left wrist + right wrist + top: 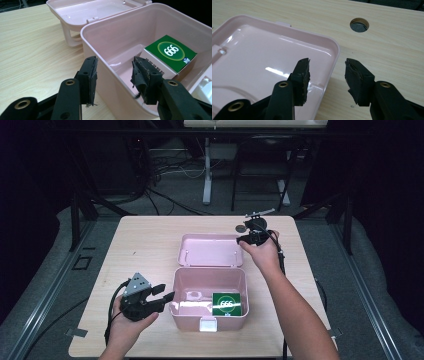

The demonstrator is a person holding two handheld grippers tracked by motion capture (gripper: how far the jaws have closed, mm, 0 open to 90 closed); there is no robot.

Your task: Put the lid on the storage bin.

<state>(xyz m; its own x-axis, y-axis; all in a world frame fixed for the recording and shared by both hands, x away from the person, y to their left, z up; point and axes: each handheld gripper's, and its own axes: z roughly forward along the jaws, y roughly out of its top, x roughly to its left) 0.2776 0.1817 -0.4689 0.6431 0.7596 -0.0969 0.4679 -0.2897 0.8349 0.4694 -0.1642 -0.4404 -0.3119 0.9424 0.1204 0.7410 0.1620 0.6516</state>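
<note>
An open pink plastic box (190, 322) stands in the middle of the table, its lid (210, 251) folded back flat behind it. A green carton (226, 303) marked 666 lies inside at the right. My left gripper (164, 292) is open at the box's left wall. In the left gripper view one jaw is outside the box wall (120, 32), the other inside, near the green carton (171, 52). My right gripper (242, 240) is open at the lid's far right corner. In the right gripper view its jaws straddle the rim of the lid (262, 55).
The wooden table (145, 245) has a round cable hole (240, 227) just beyond the right gripper, the same hole (359, 25) in the right gripper view. A white latch (208, 324) sits on the box's front wall. Table legs and cables lie on the floor behind.
</note>
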